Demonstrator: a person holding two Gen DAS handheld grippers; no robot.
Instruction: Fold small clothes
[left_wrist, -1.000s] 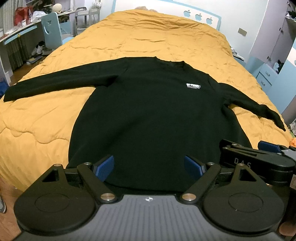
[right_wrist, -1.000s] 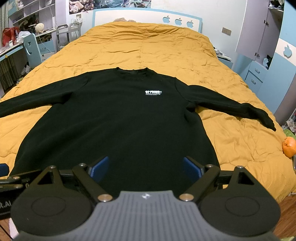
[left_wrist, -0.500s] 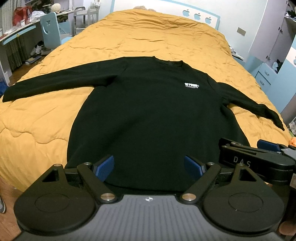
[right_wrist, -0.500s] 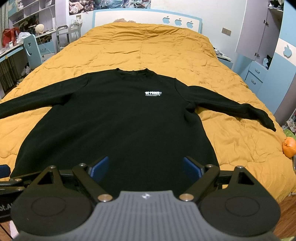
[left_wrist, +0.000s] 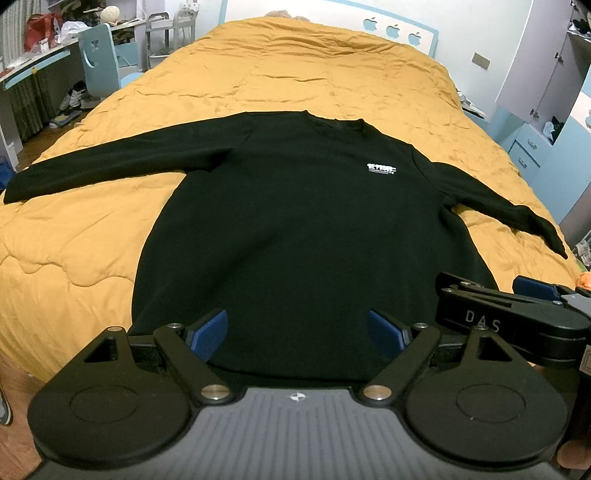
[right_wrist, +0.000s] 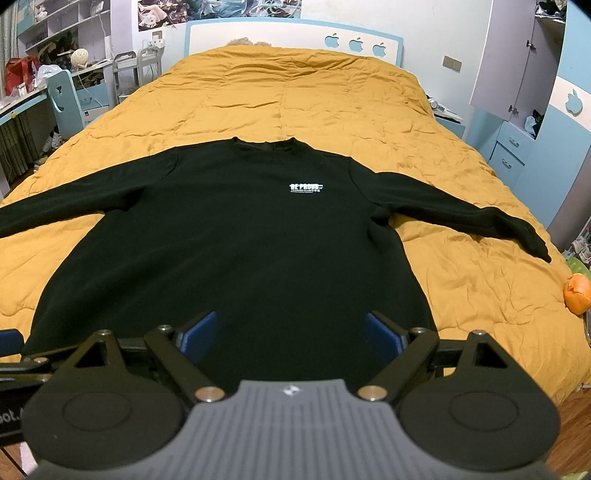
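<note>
Fingers (left_wrist: 207, 334) of the left gripper (left_wrist: 297, 332), blue-padded, stand spread wide apart with nothing between them, poised over the near hem of a black sweatshirt (left_wrist: 295, 229). The sweatshirt lies flat and face up on a mustard-yellow quilt (left_wrist: 295, 74) covering the bed, neckline toward the headboard (right_wrist: 291, 35), both sleeves stretched outward. From left to right in the left wrist view: a blue chair (left_wrist: 101, 59) beside the bed, the left sleeve (left_wrist: 110, 166), the torso with a small white chest print (left_wrist: 382, 168), the right sleeve (left_wrist: 517, 214), and the side of the right gripper (right_wrist: 290, 334) at the lower right edge. The right gripper is likewise released, its pads (right_wrist: 382, 336) well separated above the hem, empty. In the right wrist view, an orange (right_wrist: 577, 290) rests on the quilt near the bed's right edge, well apart from the sleeve cuff.
</note>
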